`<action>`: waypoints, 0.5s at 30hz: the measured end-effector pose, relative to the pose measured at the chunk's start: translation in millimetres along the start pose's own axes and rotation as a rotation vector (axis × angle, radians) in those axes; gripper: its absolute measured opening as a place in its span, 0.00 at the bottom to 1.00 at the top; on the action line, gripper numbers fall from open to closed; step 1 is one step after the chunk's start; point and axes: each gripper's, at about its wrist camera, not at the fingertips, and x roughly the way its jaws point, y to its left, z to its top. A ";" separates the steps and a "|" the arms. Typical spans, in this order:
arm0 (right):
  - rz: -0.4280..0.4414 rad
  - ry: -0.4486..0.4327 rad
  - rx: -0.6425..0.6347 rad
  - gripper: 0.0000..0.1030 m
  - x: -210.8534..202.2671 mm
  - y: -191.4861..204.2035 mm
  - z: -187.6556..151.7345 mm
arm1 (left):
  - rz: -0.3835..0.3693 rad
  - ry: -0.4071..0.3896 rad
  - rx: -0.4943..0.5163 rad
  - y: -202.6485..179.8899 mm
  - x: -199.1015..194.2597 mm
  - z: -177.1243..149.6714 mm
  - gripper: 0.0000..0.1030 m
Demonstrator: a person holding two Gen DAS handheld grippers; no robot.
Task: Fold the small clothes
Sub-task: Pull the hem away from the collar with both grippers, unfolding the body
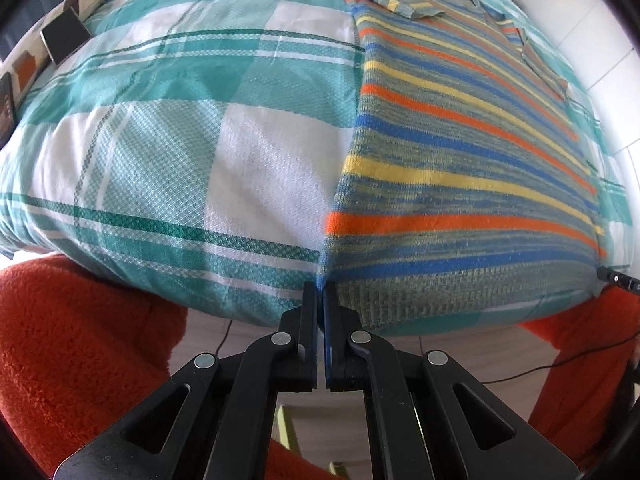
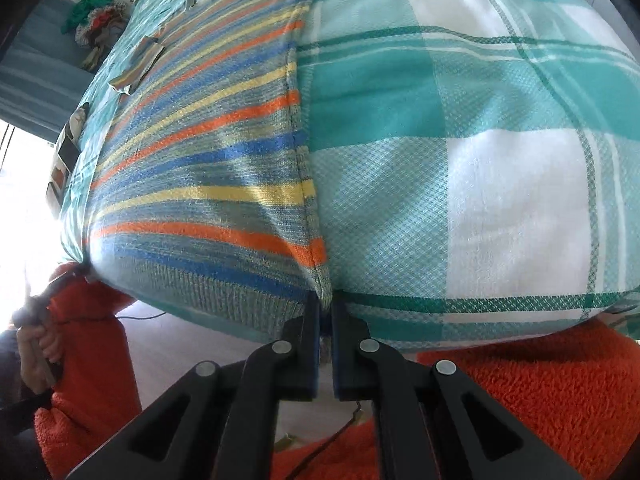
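Striped sweater flat on plaid bedcover. Left gripper and right gripper jaws clamped together on hem corners. Risks: bedcover pinched along with knit; thin hem slipping out on lift, skewing fold.

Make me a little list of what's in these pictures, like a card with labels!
garment: striped sweater, spread flat
stripes: orange, yellow, blue, grey-green
surface: teal and white checked bedspread
left tongs: shut on the sweater's near left hem corner
right tongs: shut on the sweater's near right hem corner
sleeve: one lies folded over the chest at the far end
person: orange fleece below the bed edge
fold: not yet begun; hem at the near bed edge
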 end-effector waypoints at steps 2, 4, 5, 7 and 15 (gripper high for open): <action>-0.017 -0.004 -0.018 0.04 1.3 2.5 0.1 | 0.012 0.002 0.005 -1.9 3.1 1.4 0.00; -0.022 -0.003 -0.019 0.04 3.5 1.9 -0.8 | 0.012 0.009 -0.003 -0.9 7.5 3.0 0.00; -0.020 -0.003 -0.014 0.04 4.6 1.2 -0.8 | 0.012 0.010 -0.005 -0.6 9.1 3.8 0.00; -0.020 -0.003 -0.009 0.04 7.2 2.1 -0.3 | 0.017 0.012 -0.007 -3.9 11.9 5.8 0.00; -0.036 0.001 -0.013 0.04 6.9 3.4 -3.2 | 0.010 0.016 -0.012 -2.2 16.5 12.0 0.00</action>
